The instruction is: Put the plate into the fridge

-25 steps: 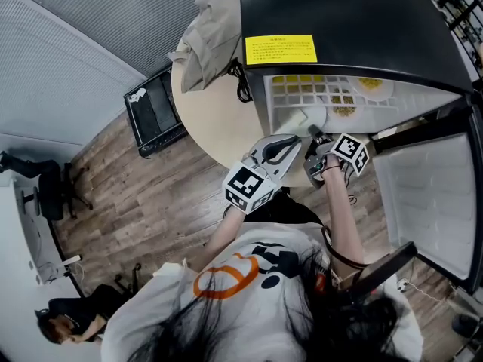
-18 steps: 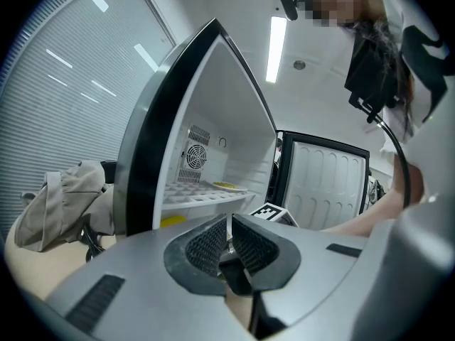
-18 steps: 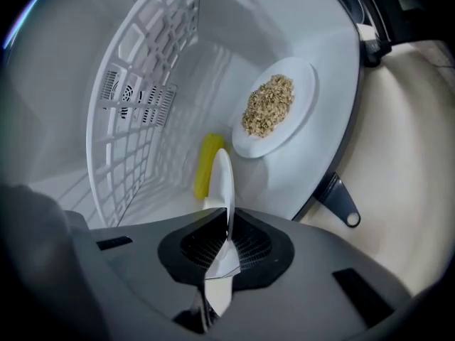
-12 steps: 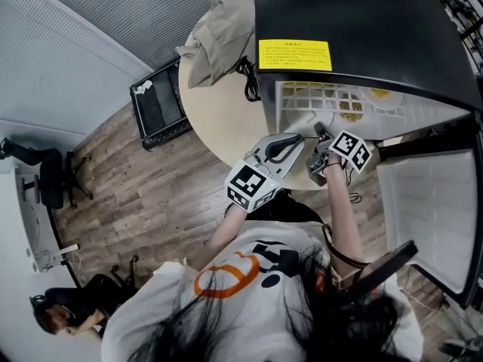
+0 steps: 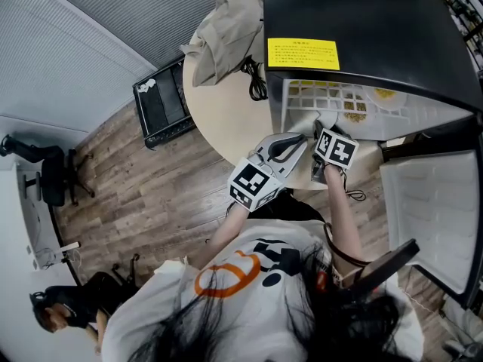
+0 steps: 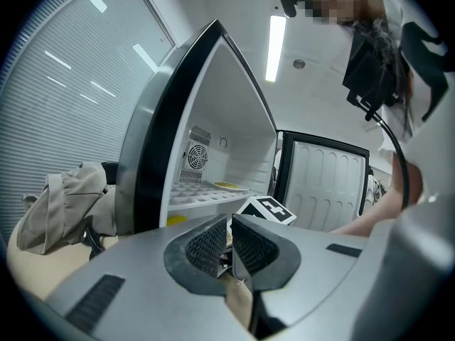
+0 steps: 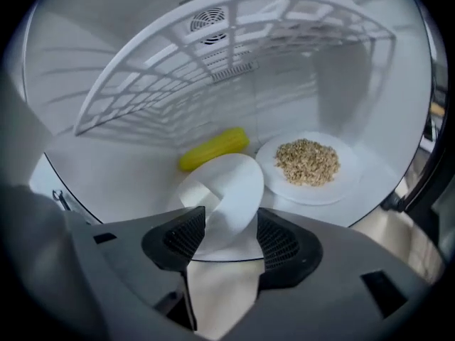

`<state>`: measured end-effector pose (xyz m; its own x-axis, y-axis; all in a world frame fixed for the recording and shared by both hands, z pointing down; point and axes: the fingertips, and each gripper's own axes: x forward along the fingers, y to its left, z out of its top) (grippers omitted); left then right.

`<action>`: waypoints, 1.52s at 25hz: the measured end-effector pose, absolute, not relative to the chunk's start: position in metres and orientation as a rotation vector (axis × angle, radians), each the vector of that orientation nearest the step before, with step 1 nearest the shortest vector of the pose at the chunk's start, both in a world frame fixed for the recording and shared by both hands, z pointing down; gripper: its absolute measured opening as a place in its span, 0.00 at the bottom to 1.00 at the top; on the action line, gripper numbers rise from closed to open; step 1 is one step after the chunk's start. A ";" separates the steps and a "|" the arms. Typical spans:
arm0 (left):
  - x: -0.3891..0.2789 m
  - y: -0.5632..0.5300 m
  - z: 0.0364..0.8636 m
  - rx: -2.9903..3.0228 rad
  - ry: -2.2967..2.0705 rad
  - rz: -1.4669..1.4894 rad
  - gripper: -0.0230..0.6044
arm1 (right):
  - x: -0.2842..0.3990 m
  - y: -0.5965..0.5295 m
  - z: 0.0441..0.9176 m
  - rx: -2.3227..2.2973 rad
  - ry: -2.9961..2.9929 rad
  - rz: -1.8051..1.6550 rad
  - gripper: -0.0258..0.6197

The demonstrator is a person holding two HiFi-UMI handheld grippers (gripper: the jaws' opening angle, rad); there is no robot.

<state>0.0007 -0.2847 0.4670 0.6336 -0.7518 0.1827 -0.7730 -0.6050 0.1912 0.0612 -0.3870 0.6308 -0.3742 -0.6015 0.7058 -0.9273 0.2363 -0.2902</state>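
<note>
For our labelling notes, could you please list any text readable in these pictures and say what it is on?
Yellow label on the black fridge top: printed lines, too small to read.
Marker cubes: black-and-white patterns only, no words.
Shirt graphic: not legible.

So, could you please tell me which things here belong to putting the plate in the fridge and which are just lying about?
Job: fridge, door open; white plate inside it.
Lying about: corn cob and plate of grains, also inside; beige bag on the table; black case.
</note>
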 end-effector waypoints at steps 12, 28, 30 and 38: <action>-0.002 -0.284 0.465 2.617 -1.227 0.109 0.07 | 0.068 -0.390 0.602 1.433 -2.136 0.823 0.40; -0.010 -0.271 0.462 2.644 -1.176 0.111 0.07 | 0.063 -0.360 0.564 1.466 -2.241 0.913 0.23; -0.012 -0.268 0.462 2.651 -1.161 0.113 0.07 | 0.062 -0.355 0.558 1.485 -2.248 0.912 0.19; -0.021 -0.250 0.459 2.694 -1.082 0.114 0.07 | 0.050 -0.329 0.531 1.547 -2.300 0.944 0.15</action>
